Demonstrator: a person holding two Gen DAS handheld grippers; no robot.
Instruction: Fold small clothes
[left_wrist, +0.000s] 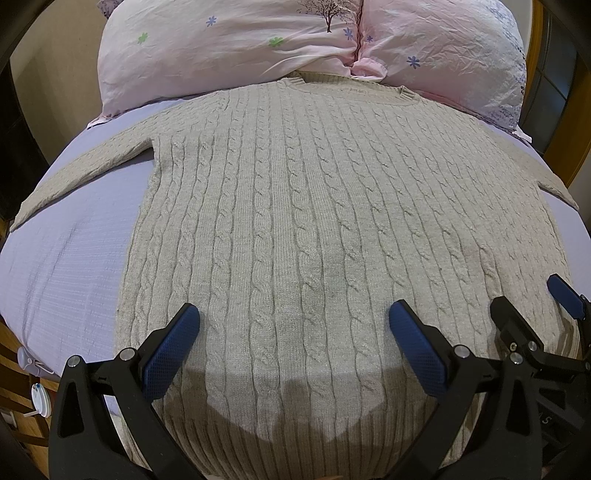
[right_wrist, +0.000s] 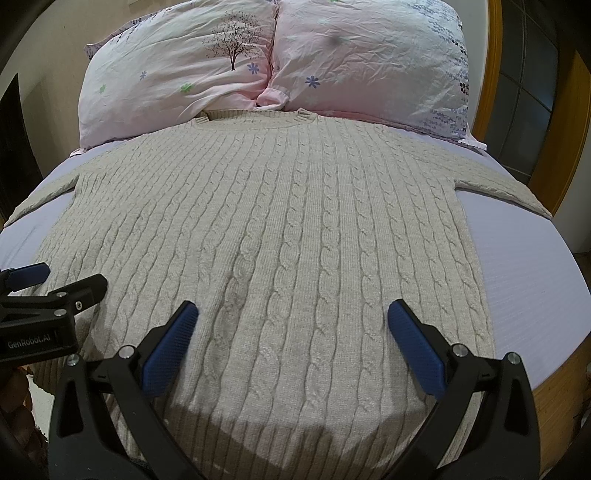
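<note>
Blue-padded fingers: both pairs spread wide, holding nothing.
Left gripper (left_wrist: 293, 341): hovers above the sweater's (left_wrist: 314, 229) hem end, probably lined up to take the bottom edge.
Right gripper (right_wrist: 293, 341): beside it, over the same hem end, likely for a two-handed lift.
Sweater look: beige cable knit with a ribbed hem, spread flat, sleeves angled outward.
Sweater place: on the lilac bed (right_wrist: 528, 288), collar touching the pink pillows (right_wrist: 280, 62).
Fold: not yet begun, I judge.

Even, soft indoor light; sharp focus; strong fisheye bending and dark corners; shadows darken the sweater (left_wrist: 295, 206) hem.
</note>
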